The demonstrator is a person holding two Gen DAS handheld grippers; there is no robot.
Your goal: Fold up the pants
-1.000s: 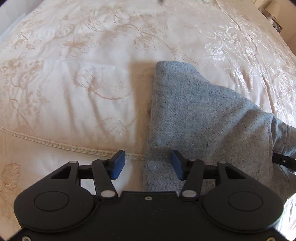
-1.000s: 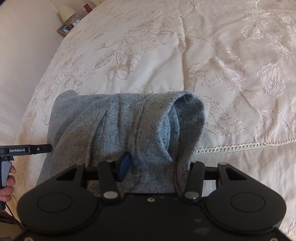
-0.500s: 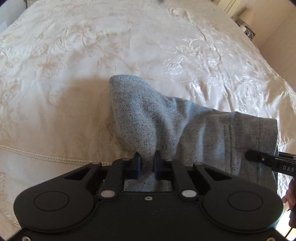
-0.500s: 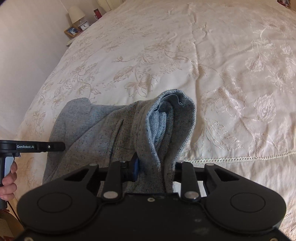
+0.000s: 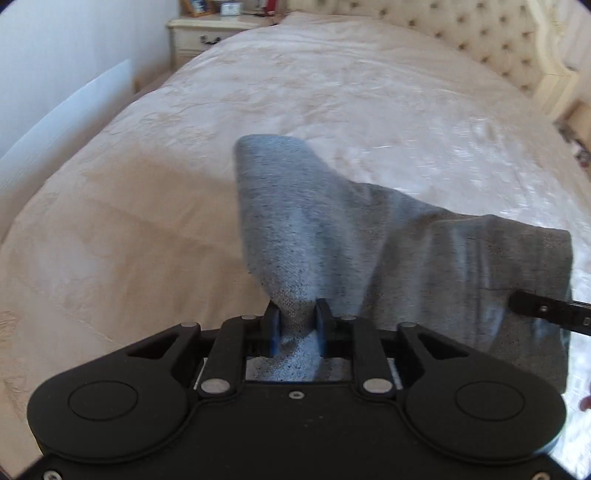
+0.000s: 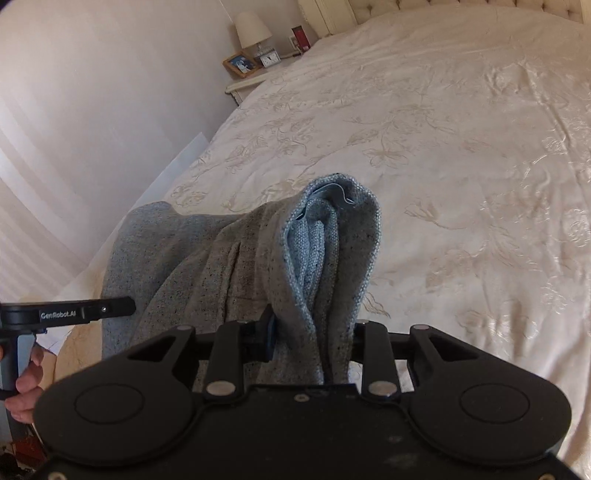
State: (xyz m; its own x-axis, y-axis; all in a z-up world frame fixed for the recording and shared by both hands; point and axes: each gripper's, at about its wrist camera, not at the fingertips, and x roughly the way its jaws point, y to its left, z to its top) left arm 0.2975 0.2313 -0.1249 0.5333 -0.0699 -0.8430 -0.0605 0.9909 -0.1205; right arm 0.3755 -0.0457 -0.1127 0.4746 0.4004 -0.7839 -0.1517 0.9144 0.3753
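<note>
Grey pants (image 5: 332, 229) lifted off bed (image 5: 147, 221), bunched, slung between both tongs, centre of each view. Left tongs (image 5: 295, 328) clenched on narrow wad of fabric, pads just eased apart a touch, cloth pinched between. Right tongs (image 6: 314, 332) grasping thick folded edge, pale lining showing at 12 o'clock of grip; jaws just widened slightly, fabric between them. Hand (image 6: 22, 384) at 8 o'clock in right view. Nightstand (image 6: 247, 81) with lamp (image 6: 251, 29) at 11 o'clock.

Bedspread (image 5: 332, 92) ahead — open, unobstructed
</note>
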